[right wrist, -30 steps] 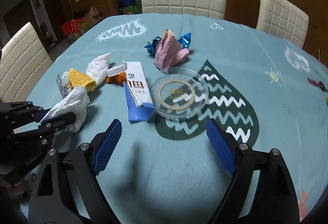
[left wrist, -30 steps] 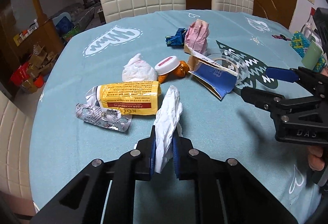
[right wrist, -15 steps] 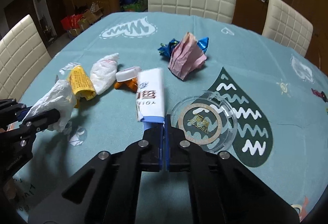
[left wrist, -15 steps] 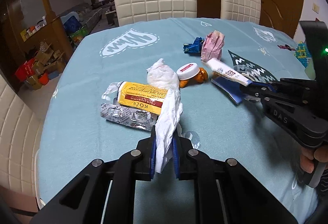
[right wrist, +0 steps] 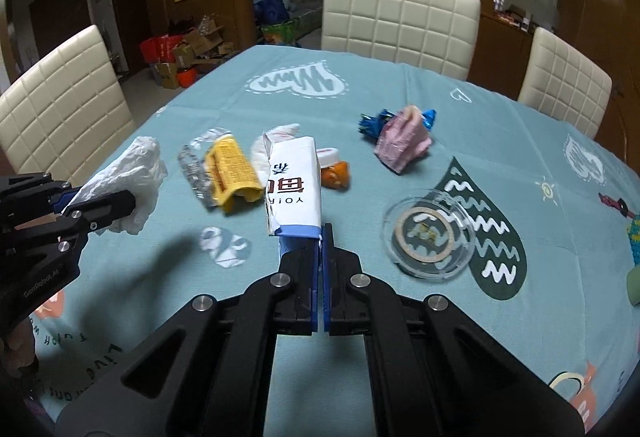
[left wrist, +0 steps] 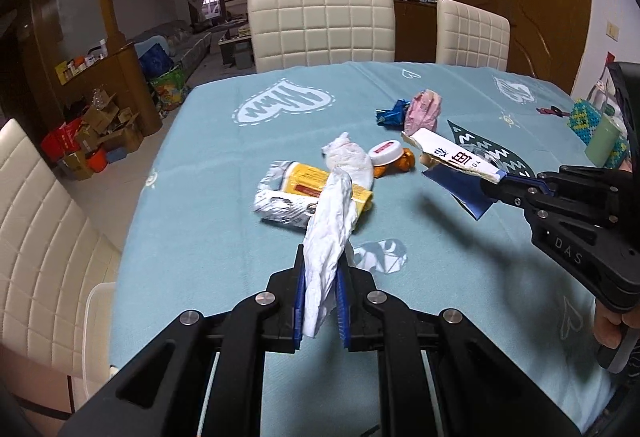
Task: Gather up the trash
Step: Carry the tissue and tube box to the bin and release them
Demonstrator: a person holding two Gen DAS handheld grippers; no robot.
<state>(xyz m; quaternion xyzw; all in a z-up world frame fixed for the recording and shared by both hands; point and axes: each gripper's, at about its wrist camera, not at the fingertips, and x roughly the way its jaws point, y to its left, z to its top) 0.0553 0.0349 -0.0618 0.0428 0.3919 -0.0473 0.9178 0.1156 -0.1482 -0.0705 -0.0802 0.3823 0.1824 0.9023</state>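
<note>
My left gripper (left wrist: 320,273) is shut on a crumpled white tissue (left wrist: 330,221) and holds it above the table; it also shows in the right wrist view (right wrist: 120,181). My right gripper (right wrist: 321,241) is shut on a flattened white and blue carton (right wrist: 294,185) lifted off the cloth; the carton shows in the left wrist view (left wrist: 456,161) too. On the teal tablecloth (left wrist: 224,205) lie a yellow packet (right wrist: 230,173), a silver blister pack (right wrist: 194,173), a white wad (left wrist: 352,157), a white cap (left wrist: 386,153) on orange peel, a pink wrapper (right wrist: 402,145) and a blue foil wrapper (left wrist: 392,113).
A clear round lid (right wrist: 430,233) lies right of the carton. A green cup (left wrist: 604,141) and a beaded item (left wrist: 584,117) stand at the right edge. Cream chairs (right wrist: 400,21) ring the table. Boxes (left wrist: 92,141) clutter the floor at left.
My right gripper shut on the carton and lifted it off the table. Both grippers rose and drew back from the trash pile. The tissue stayed clamped in my left gripper.
</note>
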